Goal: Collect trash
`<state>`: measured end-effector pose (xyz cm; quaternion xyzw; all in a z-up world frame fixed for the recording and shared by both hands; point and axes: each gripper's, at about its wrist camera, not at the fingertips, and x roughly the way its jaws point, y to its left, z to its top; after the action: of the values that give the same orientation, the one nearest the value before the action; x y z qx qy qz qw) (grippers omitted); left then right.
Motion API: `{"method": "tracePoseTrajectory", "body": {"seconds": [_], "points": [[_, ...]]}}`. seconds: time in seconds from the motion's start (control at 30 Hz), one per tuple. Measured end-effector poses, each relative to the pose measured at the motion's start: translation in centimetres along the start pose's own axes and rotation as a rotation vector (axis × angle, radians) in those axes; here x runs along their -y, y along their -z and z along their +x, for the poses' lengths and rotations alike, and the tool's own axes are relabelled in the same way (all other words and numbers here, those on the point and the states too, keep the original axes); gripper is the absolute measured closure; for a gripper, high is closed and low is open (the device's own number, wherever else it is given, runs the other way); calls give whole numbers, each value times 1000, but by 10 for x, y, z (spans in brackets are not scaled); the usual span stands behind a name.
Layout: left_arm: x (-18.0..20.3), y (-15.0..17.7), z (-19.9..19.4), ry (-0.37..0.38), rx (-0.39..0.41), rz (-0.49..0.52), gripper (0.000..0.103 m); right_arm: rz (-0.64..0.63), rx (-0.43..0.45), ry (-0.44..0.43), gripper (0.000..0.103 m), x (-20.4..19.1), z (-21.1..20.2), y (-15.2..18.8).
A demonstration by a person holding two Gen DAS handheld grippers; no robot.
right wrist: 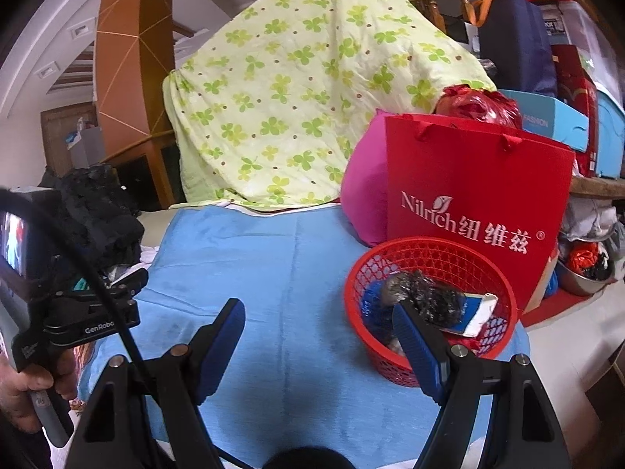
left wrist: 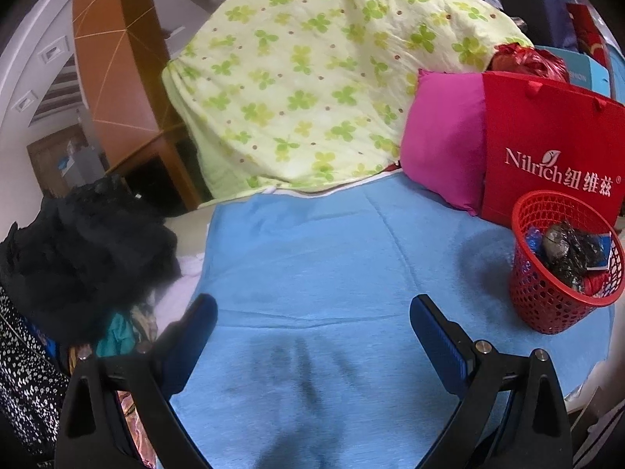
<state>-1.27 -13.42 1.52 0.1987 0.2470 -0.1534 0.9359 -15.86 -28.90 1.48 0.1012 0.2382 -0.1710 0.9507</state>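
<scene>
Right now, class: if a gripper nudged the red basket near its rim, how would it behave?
The red basket looks like thin mesh plastic, so probably light and slightly flexible. It narrows toward its base, so a high push might tip it. The blue cloth beneath may bunch rather than let it slide.
</scene>
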Motion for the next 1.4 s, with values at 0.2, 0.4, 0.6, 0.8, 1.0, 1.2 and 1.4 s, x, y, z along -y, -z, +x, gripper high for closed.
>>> {"method": "tracePoseTrajectory", "body": {"seconds": [0.2,0.4,0.6,0.8,1.0,1.2,1.4], "points": [[21,-4,2,21,-1,36,4,33,-2,17,22,18,-1,4],[33,-6,3,32,-3,57,4,57,-3,31,22,32,-2,7],[39,-6,3,39,-4,71,4,65,-2,36,22,39,-3,8],[45,-6,0,51,2,89,4,67,3,66,22,45,-7,10],[53,-7,-6,69,13,107,4,90,0,102,22,58,-14,14],[60,-5,-10,85,20,127,4,111,-2,136,22,70,-21,18],[65,-4,-13,94,23,143,4,117,-13,145,22,73,-24,22]]}}
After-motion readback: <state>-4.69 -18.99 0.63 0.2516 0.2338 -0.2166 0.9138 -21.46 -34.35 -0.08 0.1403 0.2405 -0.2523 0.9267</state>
